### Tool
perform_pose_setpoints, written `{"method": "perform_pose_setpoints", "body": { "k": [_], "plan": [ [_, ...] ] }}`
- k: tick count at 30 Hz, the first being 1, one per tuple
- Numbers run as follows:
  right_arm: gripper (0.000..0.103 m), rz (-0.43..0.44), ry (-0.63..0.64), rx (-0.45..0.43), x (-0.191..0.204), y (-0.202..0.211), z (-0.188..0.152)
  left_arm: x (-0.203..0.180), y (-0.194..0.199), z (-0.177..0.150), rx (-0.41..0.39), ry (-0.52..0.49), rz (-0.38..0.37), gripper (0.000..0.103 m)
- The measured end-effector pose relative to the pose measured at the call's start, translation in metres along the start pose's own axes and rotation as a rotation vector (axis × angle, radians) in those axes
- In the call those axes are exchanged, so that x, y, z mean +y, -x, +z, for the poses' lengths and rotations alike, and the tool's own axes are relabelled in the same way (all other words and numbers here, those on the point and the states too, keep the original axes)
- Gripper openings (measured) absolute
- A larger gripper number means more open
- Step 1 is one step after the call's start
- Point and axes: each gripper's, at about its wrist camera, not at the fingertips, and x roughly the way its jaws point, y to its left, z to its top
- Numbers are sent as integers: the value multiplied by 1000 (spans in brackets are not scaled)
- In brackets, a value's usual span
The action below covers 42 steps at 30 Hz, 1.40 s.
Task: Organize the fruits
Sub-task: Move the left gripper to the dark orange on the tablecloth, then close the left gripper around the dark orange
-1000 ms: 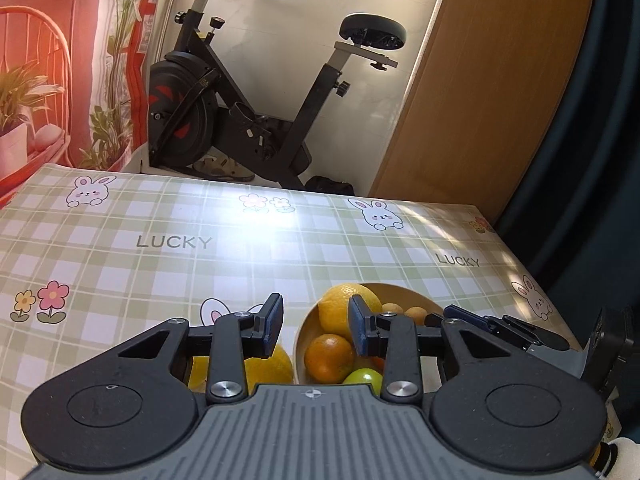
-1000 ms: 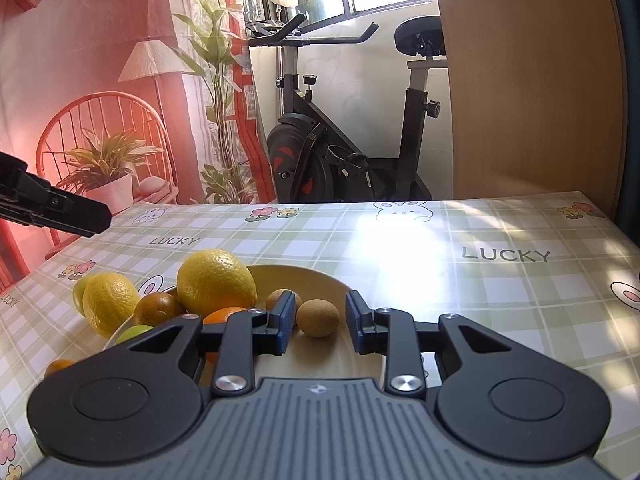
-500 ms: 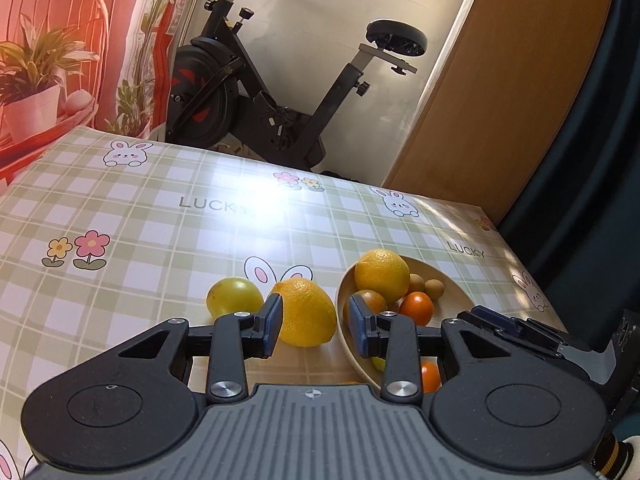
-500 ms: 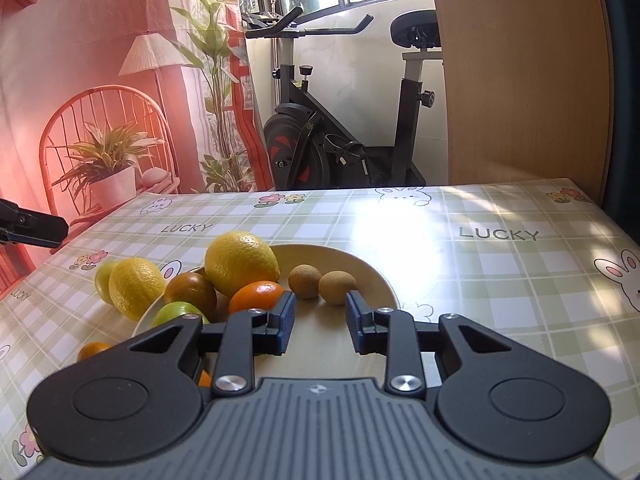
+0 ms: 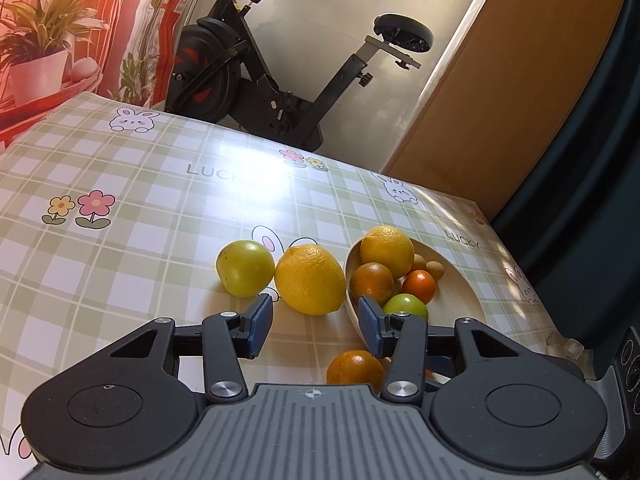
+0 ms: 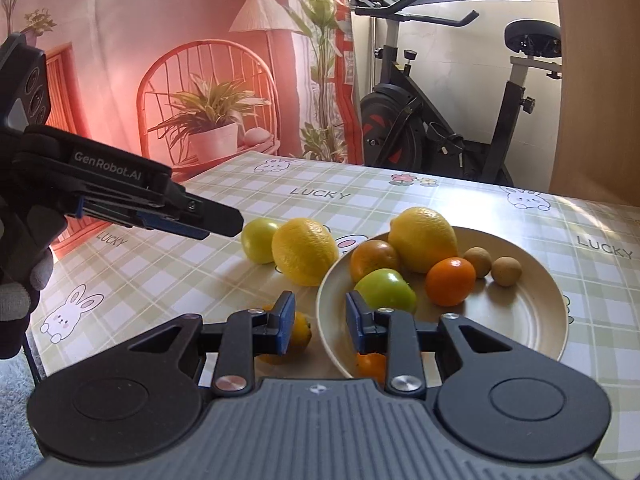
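My left gripper (image 5: 312,320) hung over the checked tablecloth (image 5: 132,208) with its jaws opening and nothing between them; its side, seen from the right wrist camera, read "GenRobot.AI". My right gripper (image 6: 320,316) sat at its narrowest, empty, above the near rim of the cream bowl (image 6: 520,320). The cloth carried the word "LUCKY" in grey in several places, with rabbits and flowers printed around it. In the bowl lay a yellow lemon (image 6: 423,239), a green apple (image 6: 385,290), a bright orange (image 6: 450,281), a duller orange (image 6: 374,260) and two small brown fruits (image 6: 492,266). Outside it, to the left, a second lemon (image 5: 310,279) touched a yellow-green fruit (image 5: 245,267). A small orange (image 5: 355,368) lay on the cloth by the bowl's near rim. An exercise bike (image 5: 288,80) stood beyond the table.
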Motion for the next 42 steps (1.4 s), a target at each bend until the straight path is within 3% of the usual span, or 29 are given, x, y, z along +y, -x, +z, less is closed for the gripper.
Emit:
{"method": "perform_pose_setpoints", "body": {
  "k": [9, 15, 23, 42],
  "plan": [
    [35, 41, 48, 97, 22, -19, -10, 10, -11, -10, 26, 78, -78, 50],
    [43, 37, 49, 132, 24, -28, -12, 2, -25, -19, 69, 71, -112, 50],
    [44, 40, 9, 155, 20, -38, -13, -9, -39, -30, 113, 45, -135, 50],
    [43, 57, -2, 149, 18, -43, -20, -18, -55, -42, 118, -13, -41, 46]
  ]
}}
